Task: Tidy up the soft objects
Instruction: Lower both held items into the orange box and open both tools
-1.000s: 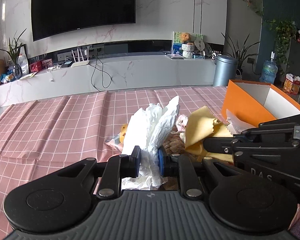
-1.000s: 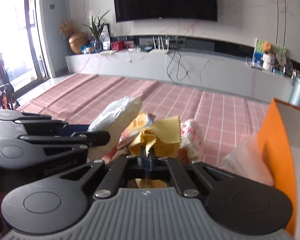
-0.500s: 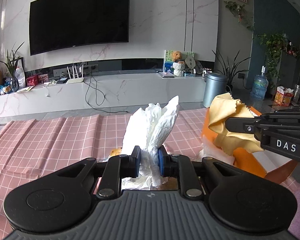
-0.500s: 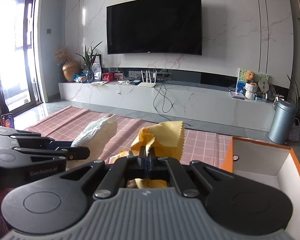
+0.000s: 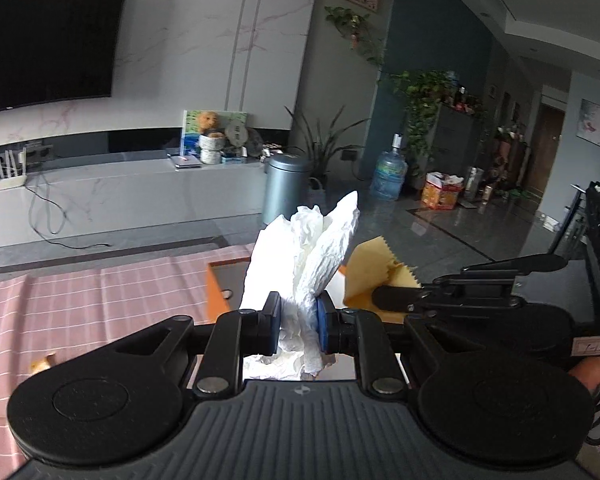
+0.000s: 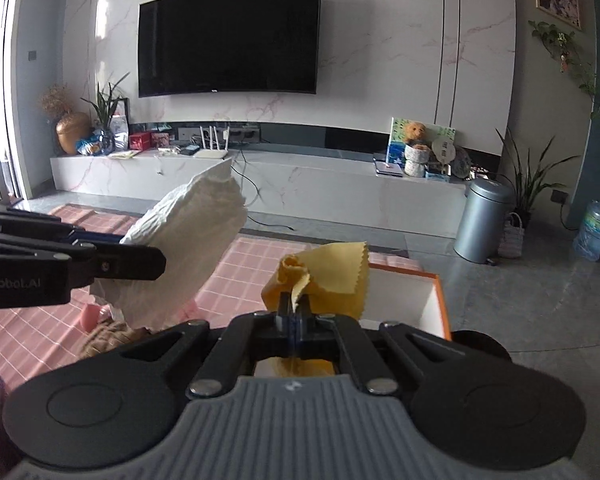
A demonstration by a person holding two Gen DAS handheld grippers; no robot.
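Your left gripper (image 5: 298, 322) pinches the white tissue (image 5: 308, 256); your right gripper (image 6: 295, 314) pinches the yellow cloth (image 6: 332, 276) above the orange box (image 6: 432, 304).

The white tissue (image 5: 304, 264) looks like crinkled, matt paper, and the yellow cloth (image 6: 332, 276) is thin fabric with pinked edges. Behind the cloth, the orange box (image 6: 432, 300) seems smooth cardboard on a checked pink tablecloth (image 6: 256, 268) of woven fabric.

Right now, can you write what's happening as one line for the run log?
left gripper: shut on white tissue | right gripper: shut on yellow cloth | both held above orange box | pink checked cloth below
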